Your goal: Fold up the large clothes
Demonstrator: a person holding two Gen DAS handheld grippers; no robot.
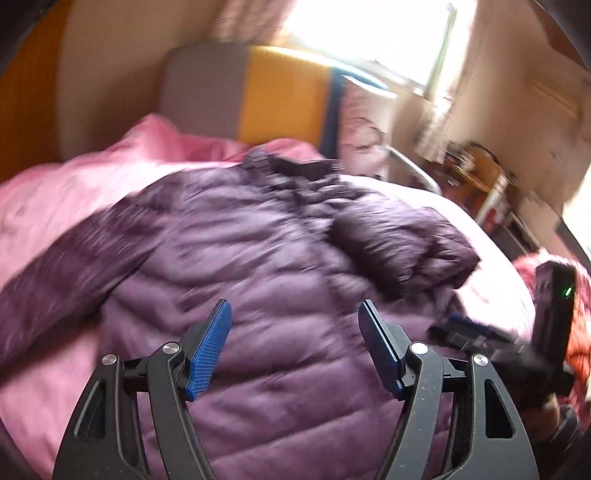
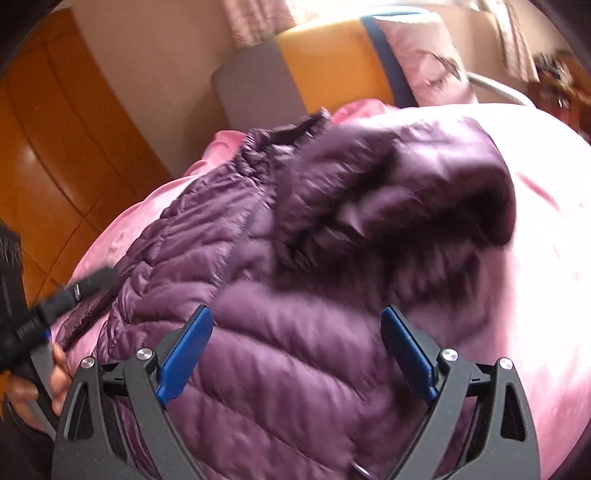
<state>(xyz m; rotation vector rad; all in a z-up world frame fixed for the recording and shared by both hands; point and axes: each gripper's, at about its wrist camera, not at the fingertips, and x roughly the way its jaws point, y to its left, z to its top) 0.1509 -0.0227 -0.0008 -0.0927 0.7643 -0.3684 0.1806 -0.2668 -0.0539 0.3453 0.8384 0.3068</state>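
Left wrist view looks down over a purple quilted jacket [image 1: 266, 258] spread on a pink bedspread [image 1: 55, 206], with the left gripper [image 1: 295, 314] above the lower body of the jacket, its blue-padded jaws spread wide and holding nothing. No brand or label can be read on the jacket; both views are blurred. One sleeve [image 1: 66, 266] runs out toward the left edge, and the other [image 1: 406, 240] lies folded over the jacket's right side. At the far right the right gripper [image 1: 480, 334] shows as a dark blurred shape with a green light on its body. In the right wrist view that gripper [image 2: 297, 314] also stands wide open and empty over the jacket, whose collar [image 2: 284, 134] points toward the headboard [image 2: 321, 62], a padded panel of grey, yellow and blue. A pale pink pillow [image 2: 424, 55] leans against it. White lettering on the left gripper's dark body at the lower left is too smeared to read. Orange wooden cupboard doors [image 2: 55, 129] fill the left, and a bright window with a curtain [image 1: 369, 33] sits behind the bed.
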